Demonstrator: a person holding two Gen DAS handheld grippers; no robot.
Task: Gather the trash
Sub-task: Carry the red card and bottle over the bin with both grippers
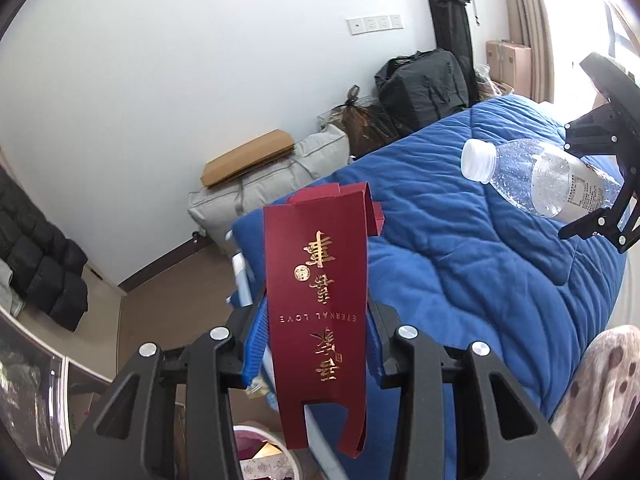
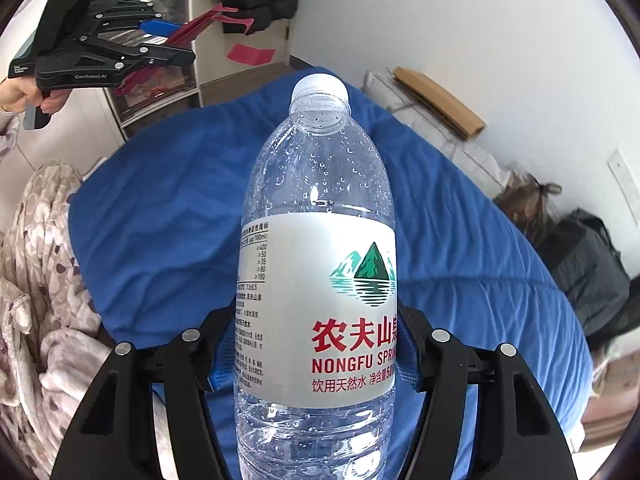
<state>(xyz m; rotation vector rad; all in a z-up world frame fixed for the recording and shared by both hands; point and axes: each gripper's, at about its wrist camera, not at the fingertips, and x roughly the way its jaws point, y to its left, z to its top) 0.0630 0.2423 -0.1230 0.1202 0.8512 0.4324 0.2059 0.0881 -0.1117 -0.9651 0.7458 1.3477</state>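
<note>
Hovering over the blue bed (image 2: 160,216), both loads are carried: bottle (image 2: 316,264) clamped in right tool (image 2: 316,356), long axis pointing away; red box (image 1: 320,276) clamped in left tool (image 1: 312,344), bin (image 1: 260,452) directly below, nearer left.

Bed (image 2: 500,300); blue quilt (image 2: 160,220), spotted blanket (image 2: 44,280)

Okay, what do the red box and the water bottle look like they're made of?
Red box: looks like thin matte card with gold foil lettering; folded flaps and cut edges show. Water bottle: clear, glossy thin plastic, seemingly; see-through wall with droplets inside, white ridged cap, printed wrap label.
</note>
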